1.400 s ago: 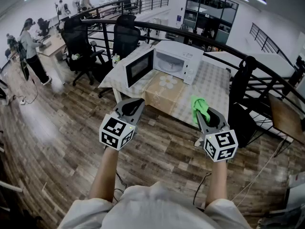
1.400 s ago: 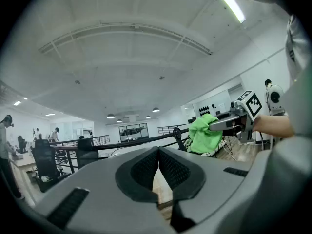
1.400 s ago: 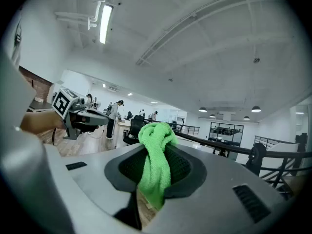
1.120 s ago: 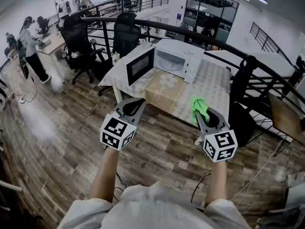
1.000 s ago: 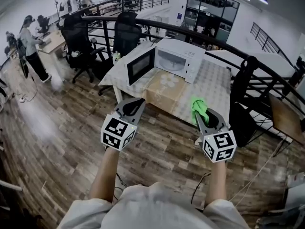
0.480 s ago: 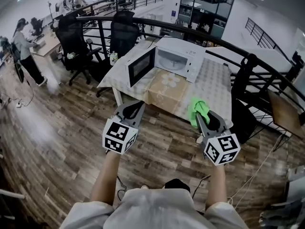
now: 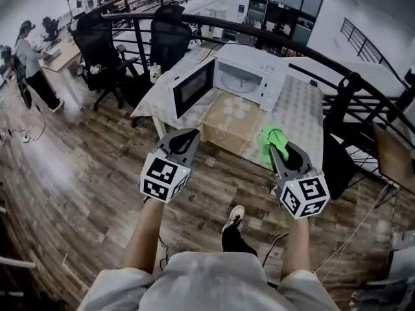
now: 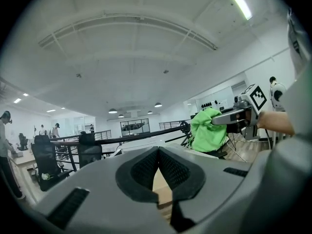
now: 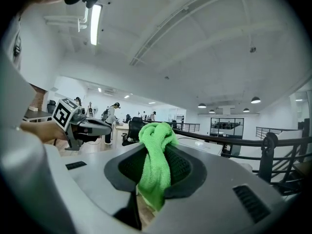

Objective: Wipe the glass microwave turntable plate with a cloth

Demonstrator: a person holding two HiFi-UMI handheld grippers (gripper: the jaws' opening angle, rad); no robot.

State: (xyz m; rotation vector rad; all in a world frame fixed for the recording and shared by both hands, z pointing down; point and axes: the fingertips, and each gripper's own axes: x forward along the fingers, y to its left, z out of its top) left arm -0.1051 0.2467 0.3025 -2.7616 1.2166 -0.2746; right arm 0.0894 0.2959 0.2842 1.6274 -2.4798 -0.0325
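The white microwave (image 7: 249, 73) stands on a table (image 7: 295, 118) ahead, its door (image 7: 192, 88) swung open to the left. Inside its cavity a pale round plate (image 7: 242, 87) is only faintly visible. My right gripper (image 7: 277, 146) is held in the air short of the table, shut on a green cloth (image 7: 271, 139) that bunches up between the jaws (image 9: 157, 162). My left gripper (image 7: 190, 135) is beside it, shut and holding nothing (image 8: 158, 152). The cloth (image 8: 207, 129) also shows in the left gripper view.
A cardboard box with a flower print (image 7: 232, 116) sits at the table's near edge. A black railing (image 7: 324, 76) curves behind the table, with office chairs (image 7: 104, 54) to the left. A person (image 7: 29, 60) stands far left. My shoe (image 7: 233, 218) is on the wood floor.
The table and microwave have come closer in view. A foot has stepped forward below the grippers. Both grippers stay as they were, the right one still holding the cloth.
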